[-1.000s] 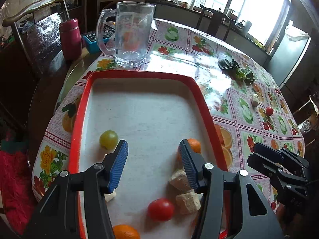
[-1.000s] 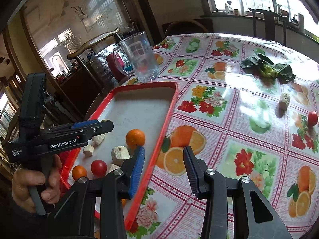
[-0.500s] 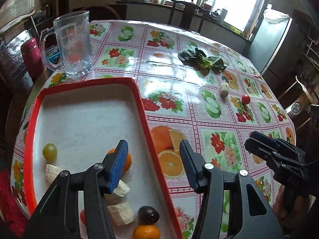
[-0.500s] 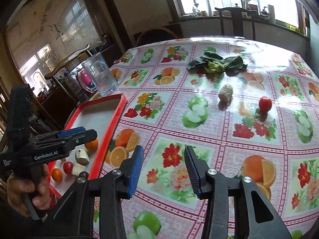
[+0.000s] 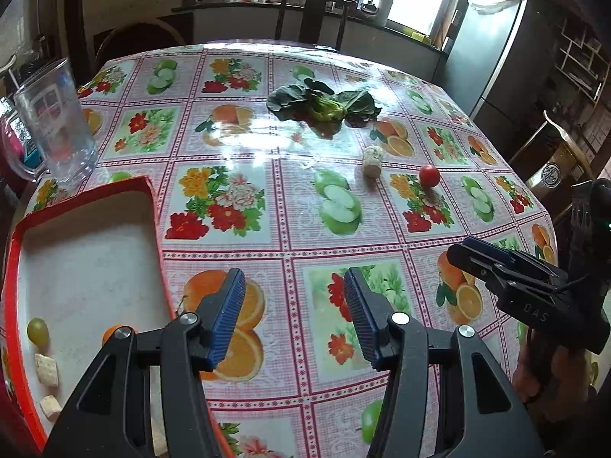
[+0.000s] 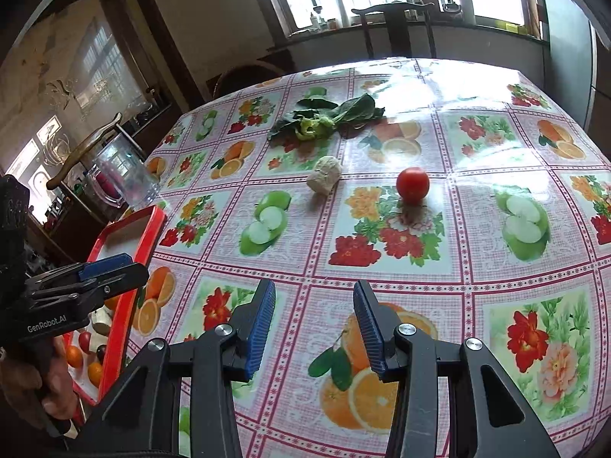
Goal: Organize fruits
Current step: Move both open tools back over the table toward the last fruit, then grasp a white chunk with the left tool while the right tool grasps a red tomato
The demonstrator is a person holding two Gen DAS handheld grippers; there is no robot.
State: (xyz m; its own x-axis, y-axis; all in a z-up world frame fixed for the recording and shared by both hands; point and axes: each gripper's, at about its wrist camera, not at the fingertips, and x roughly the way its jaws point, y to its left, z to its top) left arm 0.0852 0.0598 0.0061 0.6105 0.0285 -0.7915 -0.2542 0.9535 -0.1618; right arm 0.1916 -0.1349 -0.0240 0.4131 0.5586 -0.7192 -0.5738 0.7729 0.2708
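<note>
A red tomato point(image 6: 412, 184) and a pale chunk point(image 6: 324, 174) lie loose on the fruit-print tablecloth; both also show in the left wrist view, the tomato point(image 5: 429, 175) and the chunk point(image 5: 372, 160). A red-rimmed tray point(image 5: 154, 210) at the left holds a green grape point(image 5: 37, 331), an orange point(image 5: 110, 334) and pale chunks point(image 5: 46, 369). My left gripper point(image 5: 294, 316) is open and empty over the cloth, right of the tray. My right gripper point(image 6: 314, 324) is open and empty, short of the tomato.
A leafy green vegetable point(image 5: 324, 104) lies at the far middle of the table. A glass mug point(image 5: 53, 122) stands beyond the tray. A chair point(image 6: 397, 26) stands at the table's far side, a fridge point(image 5: 485, 49) to the right.
Both grippers have swung right, away from the tray and toward the tomato and loose chunk. Both stay open and empty.
</note>
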